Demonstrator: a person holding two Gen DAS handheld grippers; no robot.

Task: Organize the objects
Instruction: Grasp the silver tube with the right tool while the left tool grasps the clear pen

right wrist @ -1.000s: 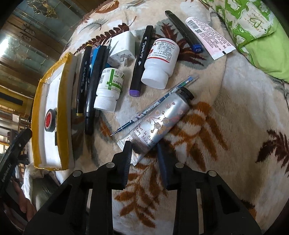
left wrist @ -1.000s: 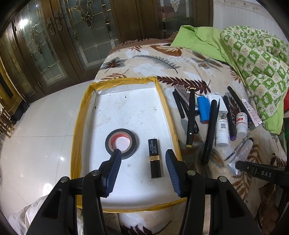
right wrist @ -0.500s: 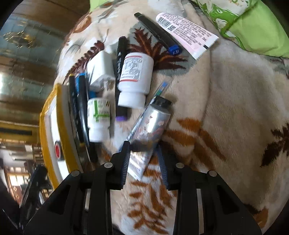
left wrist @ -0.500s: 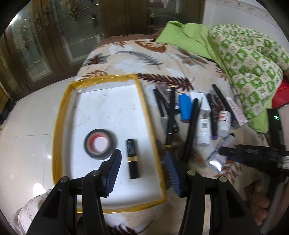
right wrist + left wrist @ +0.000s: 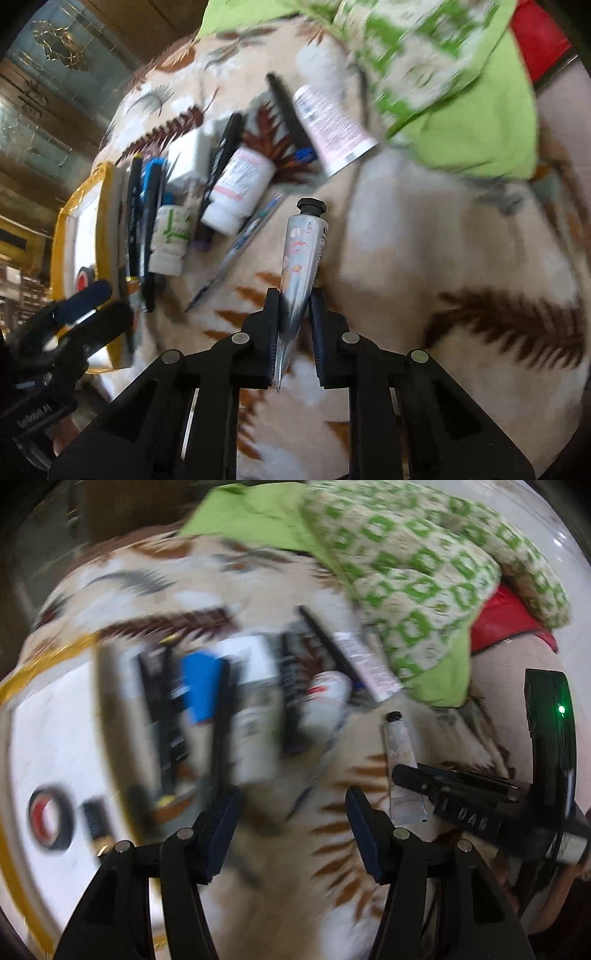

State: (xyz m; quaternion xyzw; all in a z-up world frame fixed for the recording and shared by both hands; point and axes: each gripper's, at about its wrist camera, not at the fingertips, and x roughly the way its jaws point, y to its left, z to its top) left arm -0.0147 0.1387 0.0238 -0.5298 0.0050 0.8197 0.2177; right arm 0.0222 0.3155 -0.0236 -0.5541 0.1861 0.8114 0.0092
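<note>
My right gripper (image 5: 293, 325) is shut on the flat end of a silver hand-cream tube (image 5: 301, 251) with a black cap, held above the leaf-print blanket. The tube (image 5: 400, 771) and right gripper (image 5: 406, 775) also show at the right of the left wrist view. My left gripper (image 5: 291, 827) is open and empty over the blanket, right of the white tray (image 5: 48, 738) with yellow-taped rim. The tray holds a black tape roll (image 5: 50, 823) and a lipstick (image 5: 94, 821). Pens, markers and two white bottles (image 5: 236, 192) lie in a blurred row beside the tray.
A green patterned quilt (image 5: 424, 561) and a green cloth (image 5: 480, 122) lie at the back right. A pink-white tube (image 5: 332, 125) and a blue pen (image 5: 243, 236) lie near the bottles. Dark glazed wooden doors (image 5: 44, 74) stand beyond the bed.
My right gripper closed on the silver tube and lifted it off the blanket, pointing it forward. My left gripper swung right, from over the tray to over the blanket.
</note>
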